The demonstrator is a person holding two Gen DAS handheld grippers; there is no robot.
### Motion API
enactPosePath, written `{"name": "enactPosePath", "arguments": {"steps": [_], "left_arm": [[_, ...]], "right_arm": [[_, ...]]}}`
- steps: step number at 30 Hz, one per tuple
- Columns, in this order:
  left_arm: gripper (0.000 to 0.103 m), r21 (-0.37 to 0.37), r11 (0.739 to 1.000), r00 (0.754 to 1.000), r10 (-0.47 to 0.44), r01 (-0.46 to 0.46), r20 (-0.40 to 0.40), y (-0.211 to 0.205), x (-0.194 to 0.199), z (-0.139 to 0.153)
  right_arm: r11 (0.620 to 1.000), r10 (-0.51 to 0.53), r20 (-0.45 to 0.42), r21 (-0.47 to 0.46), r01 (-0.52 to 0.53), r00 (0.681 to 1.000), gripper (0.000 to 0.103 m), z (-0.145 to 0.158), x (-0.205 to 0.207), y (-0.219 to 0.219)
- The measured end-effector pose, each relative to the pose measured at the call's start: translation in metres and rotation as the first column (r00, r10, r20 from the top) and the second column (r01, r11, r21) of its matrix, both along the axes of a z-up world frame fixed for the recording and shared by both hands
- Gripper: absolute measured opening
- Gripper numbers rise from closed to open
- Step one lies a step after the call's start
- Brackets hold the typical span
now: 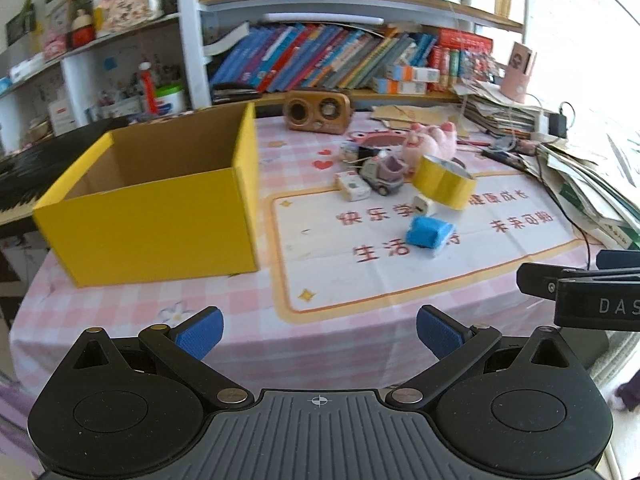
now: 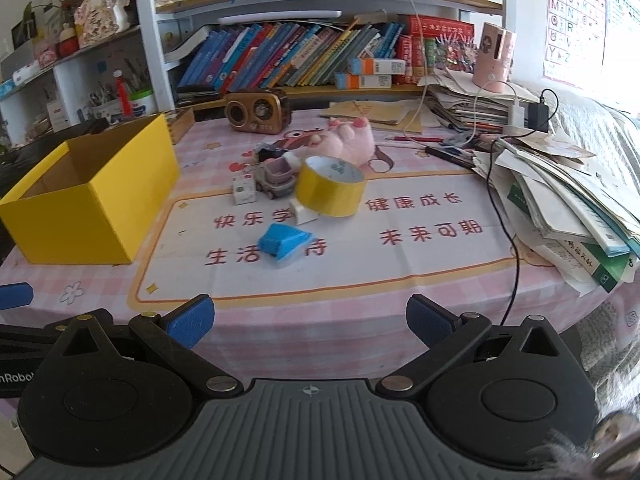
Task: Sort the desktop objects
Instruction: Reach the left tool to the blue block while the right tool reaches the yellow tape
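Observation:
An open yellow box (image 1: 160, 216) (image 2: 92, 208) stands on the left of the table. A yellow tape roll (image 1: 442, 186) (image 2: 330, 190) leans on a small white block (image 1: 424, 204) (image 2: 304, 212). In front lies a blue packet (image 1: 430, 236) (image 2: 284, 242). Behind are a small white box (image 1: 352, 186) (image 2: 244, 188), a toy truck (image 1: 384, 172) (image 2: 278, 178) and a pink plush (image 1: 432, 142) (image 2: 348, 142). My left gripper (image 1: 320, 330) and right gripper (image 2: 310, 320) both hover open at the table's near edge, holding nothing.
A wooden radio (image 1: 318, 110) (image 2: 258, 110) sits at the back below shelves of books (image 2: 304, 56). Stacked papers and books (image 2: 560, 200) crowd the right side, with a black cable (image 2: 516, 256) trailing over the pink checked cloth (image 1: 132, 304). A pink holder (image 2: 494, 60) stands on the stack.

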State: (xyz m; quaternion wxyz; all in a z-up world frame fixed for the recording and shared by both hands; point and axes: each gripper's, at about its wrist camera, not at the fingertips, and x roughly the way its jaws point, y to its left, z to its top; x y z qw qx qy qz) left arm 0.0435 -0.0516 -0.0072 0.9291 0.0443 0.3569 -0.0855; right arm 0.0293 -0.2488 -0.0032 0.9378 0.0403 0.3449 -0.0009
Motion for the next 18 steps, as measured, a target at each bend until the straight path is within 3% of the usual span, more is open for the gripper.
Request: {"name": "enactPosePath", "arguments": {"steps": [18], "left_arm": [[0.103,-0.004,0.997,0.997,-0.072,0.072,-0.013,-0.07,0.06,-0.006]], "right_arm": [[0.999,-0.005,-0.031,0.037,0.006,1.0,0.103,-0.005,0.072,-0.066]]}}
